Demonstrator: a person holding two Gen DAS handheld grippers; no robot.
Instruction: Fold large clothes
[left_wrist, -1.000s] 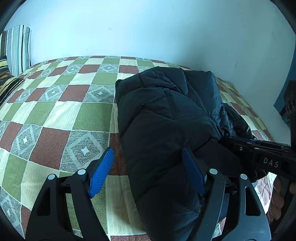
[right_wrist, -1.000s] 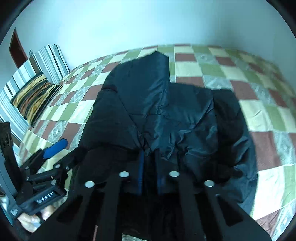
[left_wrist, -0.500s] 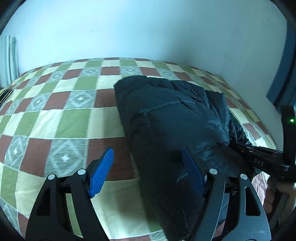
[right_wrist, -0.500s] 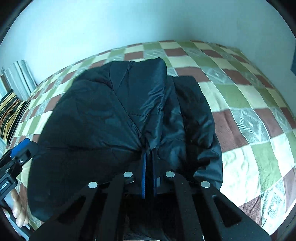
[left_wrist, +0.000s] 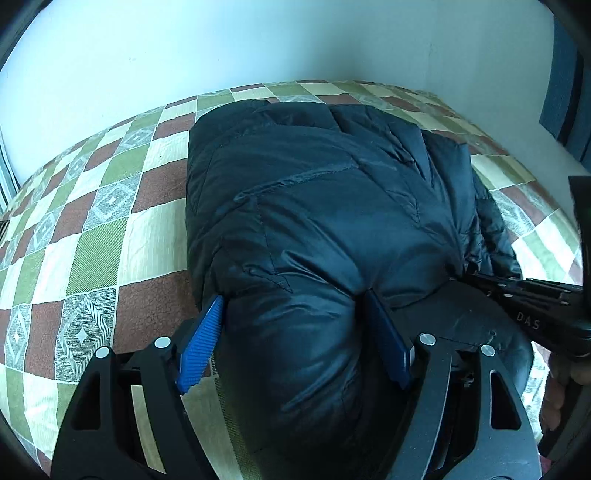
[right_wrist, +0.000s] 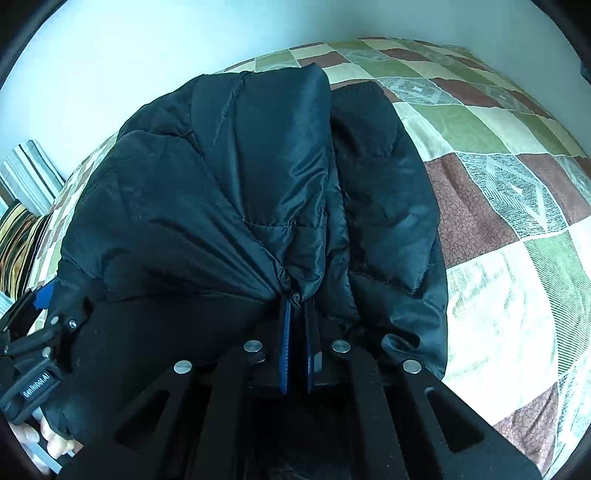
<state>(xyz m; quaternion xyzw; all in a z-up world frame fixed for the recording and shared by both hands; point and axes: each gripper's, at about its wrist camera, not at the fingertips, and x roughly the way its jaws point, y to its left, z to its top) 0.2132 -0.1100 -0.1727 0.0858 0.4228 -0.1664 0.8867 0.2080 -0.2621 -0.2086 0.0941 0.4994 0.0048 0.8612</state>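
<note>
At the bottom of the left wrist view, the left gripper (left_wrist: 295, 325) stands with its blue ribbed pads (left_wrist: 201, 350) wide apart around a thick fold of the dark navy quilted puffer jacket (left_wrist: 332, 221); the padded fabric bulges between them and touches both pads, so the jaws are clamped on that wide roll. At the bottom of the right wrist view, the right gripper (right_wrist: 297, 325) has its pads drawn almost together, pinching a gathered point of the same jacket, from which creases fan outward to the upper left of the frame.

The jacket is shiny and stitched into puffy panels. It lies bunched and folded over itself, filling the centre of both views, with a darker matte layer exposed at its near edge. In the left wrist view the right gripper enters from the lower right edge, a hand (left_wrist: 561, 384) behind it.

Beneath the jacket lies a patchwork bedspread (left_wrist: 92, 240) of green, brown, cream and grey diamond-patterned squares. At the left edge of the right wrist view rest striped pillows (right_wrist: 26, 184). Behind the bed rises a plain pale wall (left_wrist: 258, 40), with a dark blue vertical strip (left_wrist: 561, 74) at the upper right.
</note>
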